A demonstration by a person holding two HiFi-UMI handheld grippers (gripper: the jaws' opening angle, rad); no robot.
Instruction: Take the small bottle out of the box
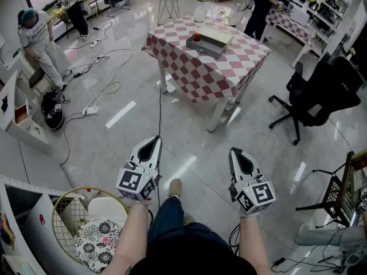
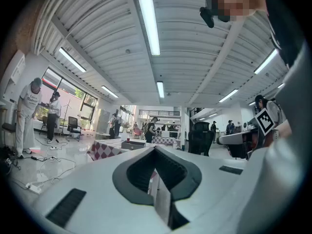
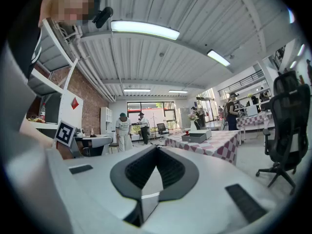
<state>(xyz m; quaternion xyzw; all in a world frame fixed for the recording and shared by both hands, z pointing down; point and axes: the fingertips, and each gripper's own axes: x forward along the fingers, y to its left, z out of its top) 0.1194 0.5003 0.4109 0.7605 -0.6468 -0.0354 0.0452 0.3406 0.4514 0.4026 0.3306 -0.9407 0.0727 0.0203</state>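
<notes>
**White left gripper (image 1: 156, 139) and white right gripper (image 1: 234, 151) both pinched closed and empty; nothing done yet**

Each claw has its dark ribbed pads meeting at the tips with nothing between them, as both gripper views show plainly. I hold them level and side by side in the near foreground. They point toward the far side of the room over the glossy grey floor (image 1: 114, 148).

The task's things are well apart from me. The shallow grey rectangular box (image 1: 207, 46) rests on the table with the red-and-white checked cloth (image 1: 189, 73), at the far centre of the head view. A pale flat panel (image 1: 215, 35) lies across its right part, perhaps a lid, though I cannot tell. At the box's left end stands a small red-topped object (image 1: 196, 37), which I take for the small bottle. It is too small for me to make out its body, or whether it sits inside the box or just at its edge.

I judge the task to be at its very start, with no reach, grasp or lift made. All of it is left: I must get to the table, open one claw, take the bottle and raise it clear of the box walls. A black office chair (image 1: 321, 90) stands right of the table and white cables (image 1: 103, 87) trail across the floor on the left, so the straight middle path looks cleanest.
</notes>
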